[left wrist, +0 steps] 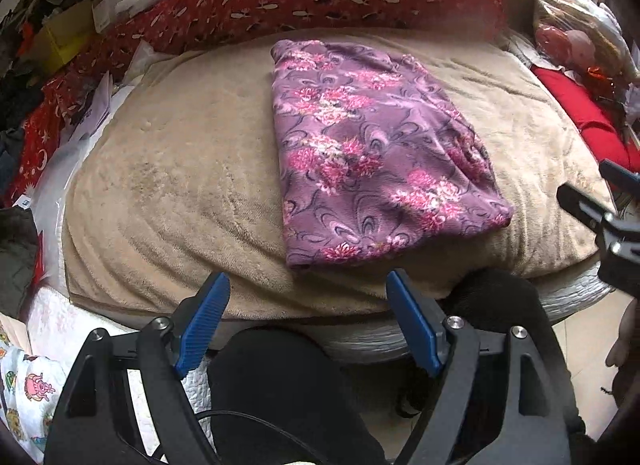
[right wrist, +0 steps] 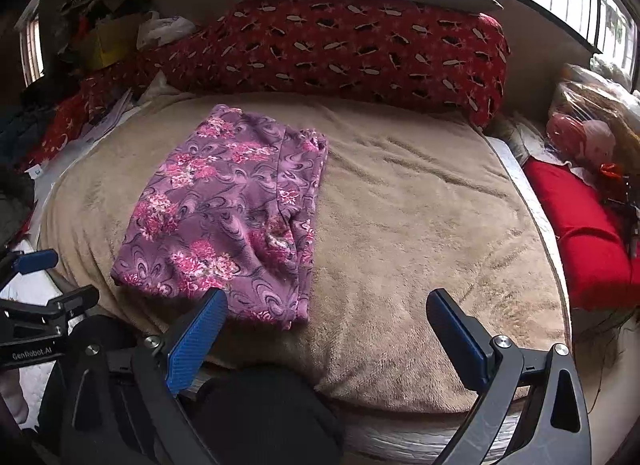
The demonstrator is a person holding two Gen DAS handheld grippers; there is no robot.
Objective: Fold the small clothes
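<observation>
Currently both grippers are released and carry nothing. Left gripper [left wrist: 308, 297]: blue pads [left wrist: 202, 321] spread wide, jaws hanging over the near edge of the bed, not touching the fabric. Right gripper [right wrist: 327, 315]: jaws equally wide apart, also free of any contact.

Garment [left wrist: 372, 149]: purple cloth with pink flower print, folded into a roughly rectangular stack, lying flat on the tan blanket [left wrist: 172, 169]. In the left wrist view it sits straight ahead of the jaws and a little toward the right finger; its near edge lies just beyond the fingertips, apart from them. In the right wrist view the garment [right wrist: 232, 217] lies ahead and to the left of the jaws; its near corner appears just behind the left pad [right wrist: 196, 341], whether touching cannot be told. A layered edge runs along its right side there.

Blanket [right wrist: 420, 233] fills the ground between and ahead of the right gripper's fingers. Beyond the garment, a long red patterned pillow [right wrist: 360, 53] lies across the far side of the bed. A plain red cushion [right wrist: 584, 233] sits well off past the right finger. The right gripper's tip shows at the right margin of the left view [left wrist: 600, 193]; the left gripper shows at the left margin of the right view [right wrist: 36, 261].
</observation>
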